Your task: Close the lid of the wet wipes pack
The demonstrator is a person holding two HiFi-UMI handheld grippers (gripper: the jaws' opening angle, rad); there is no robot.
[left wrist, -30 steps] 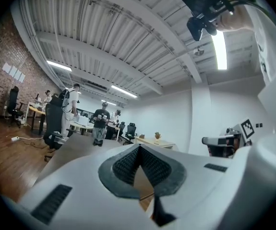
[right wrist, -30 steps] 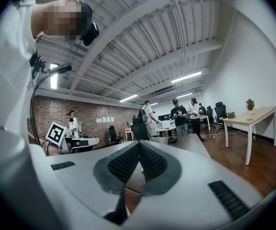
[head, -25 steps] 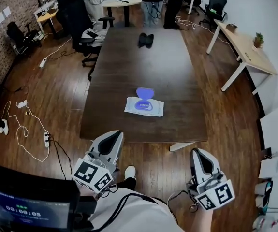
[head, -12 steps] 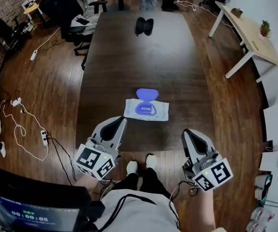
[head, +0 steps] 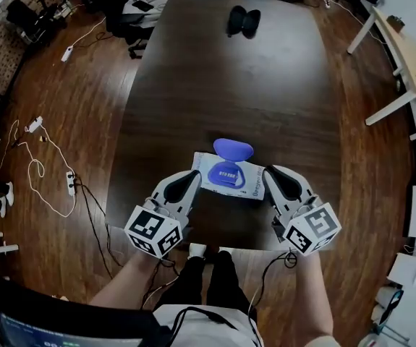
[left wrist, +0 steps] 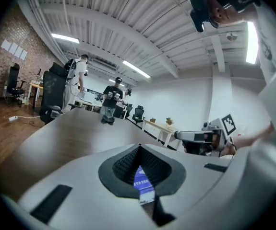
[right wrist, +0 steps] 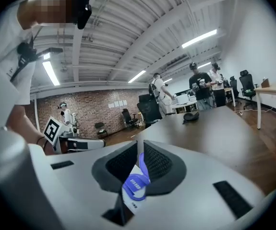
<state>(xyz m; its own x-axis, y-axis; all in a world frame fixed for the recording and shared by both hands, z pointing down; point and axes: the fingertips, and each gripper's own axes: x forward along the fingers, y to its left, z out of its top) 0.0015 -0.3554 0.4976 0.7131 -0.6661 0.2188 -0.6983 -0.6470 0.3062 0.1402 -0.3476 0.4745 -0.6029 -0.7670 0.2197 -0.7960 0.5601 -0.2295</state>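
A white wet wipes pack (head: 218,181) lies flat near the front edge of the dark table (head: 193,85). Its blue lid (head: 233,149) stands flipped open on the far side, above the blue opening frame (head: 227,173). My left gripper (head: 192,177) hovers at the pack's left end, jaws together and nothing held. My right gripper (head: 269,173) sits at the pack's right end, jaws all but together and empty. In the left gripper view the pack (left wrist: 141,180) shows through the slit below the gripper (left wrist: 138,150). In the right gripper view the pack (right wrist: 133,188) shows below the gripper (right wrist: 138,146).
A black object (head: 242,22) rests at the table's far end. Cables and a power strip (head: 70,183) lie on the wooden floor to the left. A white desk (head: 403,56) stands at the right, office chairs (head: 132,9) at the far left. My legs are against the table's front edge.
Both grippers came forward and down from beside my body to either end of the pack. The head view has moved closer over the table.
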